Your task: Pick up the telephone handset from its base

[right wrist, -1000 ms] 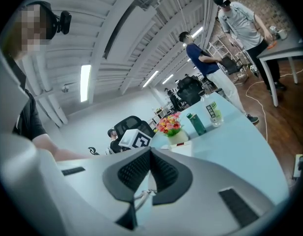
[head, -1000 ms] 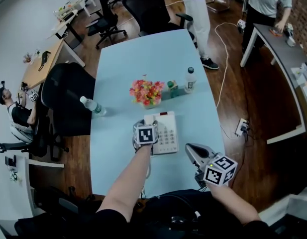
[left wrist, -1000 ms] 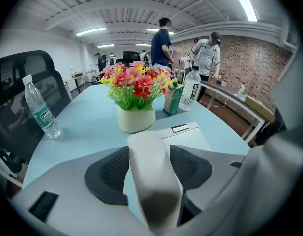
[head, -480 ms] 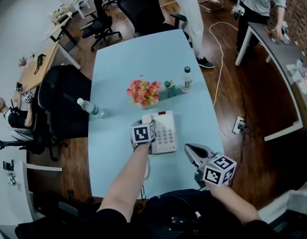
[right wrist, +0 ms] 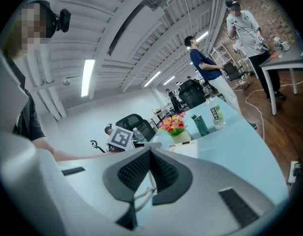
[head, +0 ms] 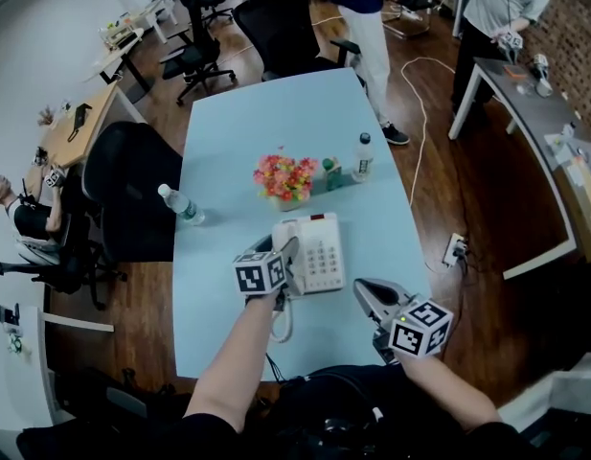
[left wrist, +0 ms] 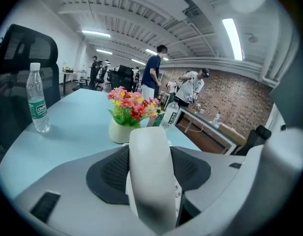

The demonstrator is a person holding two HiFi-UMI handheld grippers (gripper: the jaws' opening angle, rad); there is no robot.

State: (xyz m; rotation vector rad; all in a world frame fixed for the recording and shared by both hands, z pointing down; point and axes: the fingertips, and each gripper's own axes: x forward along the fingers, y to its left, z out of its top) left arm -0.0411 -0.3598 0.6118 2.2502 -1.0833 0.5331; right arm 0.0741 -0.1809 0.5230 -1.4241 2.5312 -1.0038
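Head view looks steeply down on a pale blue table (head: 276, 113). The white telephone base (head: 322, 253) sits low of the frame's centre, its keypad facing up. At the base's left edge the left gripper (head: 284, 260) reaches in from the lower left, its marker cube just behind. In the left gripper view the white handset (left wrist: 151, 176) stands between the two dark pads (left wrist: 107, 176). The jaws are closing on it, and the pads lie against both of its sides. From above, the handset seems tipped up off the left side of the base, though how far it has cleared the cradle is hard to judge. A coiled cord (head: 281, 322) hangs below it toward the table's near edge.

The right gripper (head: 368, 292) sits at the lower right, apart from the phone and over the table's near corner. Its own view shows the jaws closed, tips together with nothing held.

Beyond the base, toward the upper middle of the frame, is a pot of flowers (head: 284, 176). A green carton (head: 331, 172) and a water bottle (head: 364, 155) stand to the right of it. Another bottle (head: 180, 204) is at the table's left edge.
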